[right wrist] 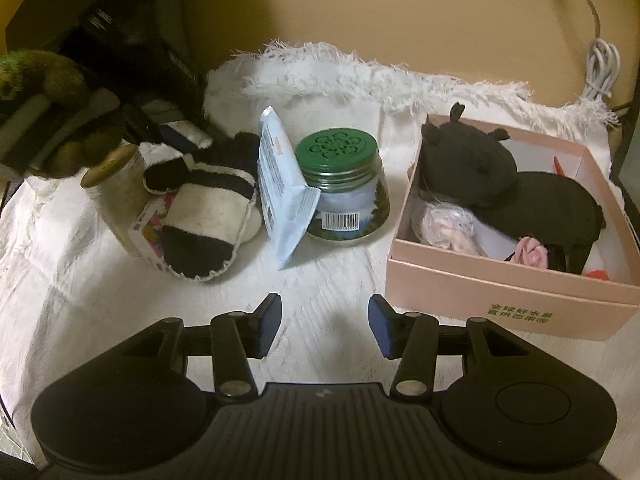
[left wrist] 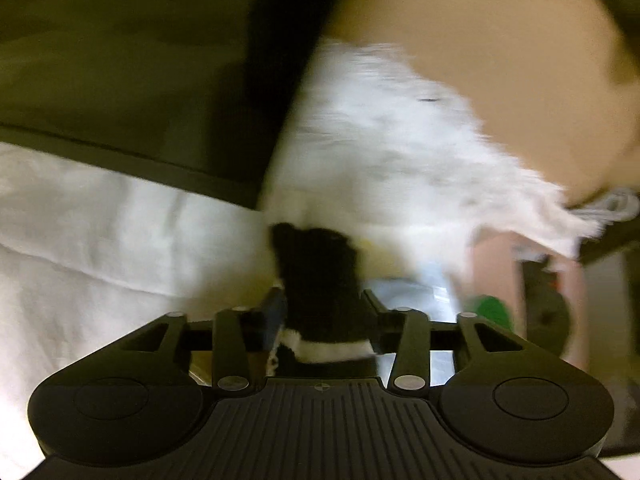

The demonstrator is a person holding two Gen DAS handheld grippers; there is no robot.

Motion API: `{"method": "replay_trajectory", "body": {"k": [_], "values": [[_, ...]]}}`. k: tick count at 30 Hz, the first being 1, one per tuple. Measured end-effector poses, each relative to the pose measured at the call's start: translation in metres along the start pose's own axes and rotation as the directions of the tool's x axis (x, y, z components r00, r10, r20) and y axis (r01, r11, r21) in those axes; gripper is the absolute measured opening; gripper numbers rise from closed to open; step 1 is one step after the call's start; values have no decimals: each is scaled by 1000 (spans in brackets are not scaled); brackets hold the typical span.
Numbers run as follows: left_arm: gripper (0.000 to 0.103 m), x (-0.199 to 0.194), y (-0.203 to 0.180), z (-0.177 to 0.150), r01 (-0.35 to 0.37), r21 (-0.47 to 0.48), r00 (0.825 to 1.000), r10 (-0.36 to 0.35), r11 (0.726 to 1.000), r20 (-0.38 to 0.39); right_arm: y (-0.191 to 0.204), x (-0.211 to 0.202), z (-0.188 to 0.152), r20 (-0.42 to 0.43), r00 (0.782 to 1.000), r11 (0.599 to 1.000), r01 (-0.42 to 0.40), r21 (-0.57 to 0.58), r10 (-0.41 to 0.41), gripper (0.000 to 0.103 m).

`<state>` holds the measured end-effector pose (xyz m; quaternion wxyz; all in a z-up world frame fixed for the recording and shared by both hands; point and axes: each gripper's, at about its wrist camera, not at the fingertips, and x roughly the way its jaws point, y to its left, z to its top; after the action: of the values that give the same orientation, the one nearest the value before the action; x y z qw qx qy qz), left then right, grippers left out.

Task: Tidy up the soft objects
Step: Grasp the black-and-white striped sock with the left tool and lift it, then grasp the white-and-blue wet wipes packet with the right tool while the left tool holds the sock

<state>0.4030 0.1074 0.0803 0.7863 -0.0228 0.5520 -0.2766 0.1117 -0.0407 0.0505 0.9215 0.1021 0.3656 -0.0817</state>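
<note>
With the pink cardboard box (right wrist: pixel 500 280) as my landmark, I see the black-and-white striped knitted mitten (right wrist: pixel 204 216) lying left of it on the white fringed cloth (right wrist: pixel 320 272); my right claw (right wrist: pixel 324 326) is released and empty before it, and my left claw (left wrist: pixel 324 316) stands parted around the mitten's black end

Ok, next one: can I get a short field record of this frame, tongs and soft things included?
surface: white fringed cloth
left tongs: around the dark end of the black-and-white knitted mitten; grip unclear, view blurred
right tongs: open, empty, above the cloth
pink cardboard box: on the right, holds a black plush toy and small pink items
outside box: mitten, beside a light blue pouch leaning on a green-lidded glass jar
</note>
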Motion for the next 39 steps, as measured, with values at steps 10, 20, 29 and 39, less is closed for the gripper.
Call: {"method": "replay_trajectory", "body": {"k": [10,20,29,39], "values": [[47,3,-39,-27,62,101,998,-65,993,25,0,12,-4,-41,999,1000,18,-10,-18,48],[48,28,-62,-53,-121,253,986,87,960,142,3,22,-18,-81,995,997,54,-57,-58,53],[56,42,-60,-47,-212,144,976,202,967,77,1,30,-19,-81,997,1000,17,-11,-18,81],[35,19,-47,-78,-99,154,985,74,983,156,-6,33,-14,-140,986,995,-77,69,86,103]]}}
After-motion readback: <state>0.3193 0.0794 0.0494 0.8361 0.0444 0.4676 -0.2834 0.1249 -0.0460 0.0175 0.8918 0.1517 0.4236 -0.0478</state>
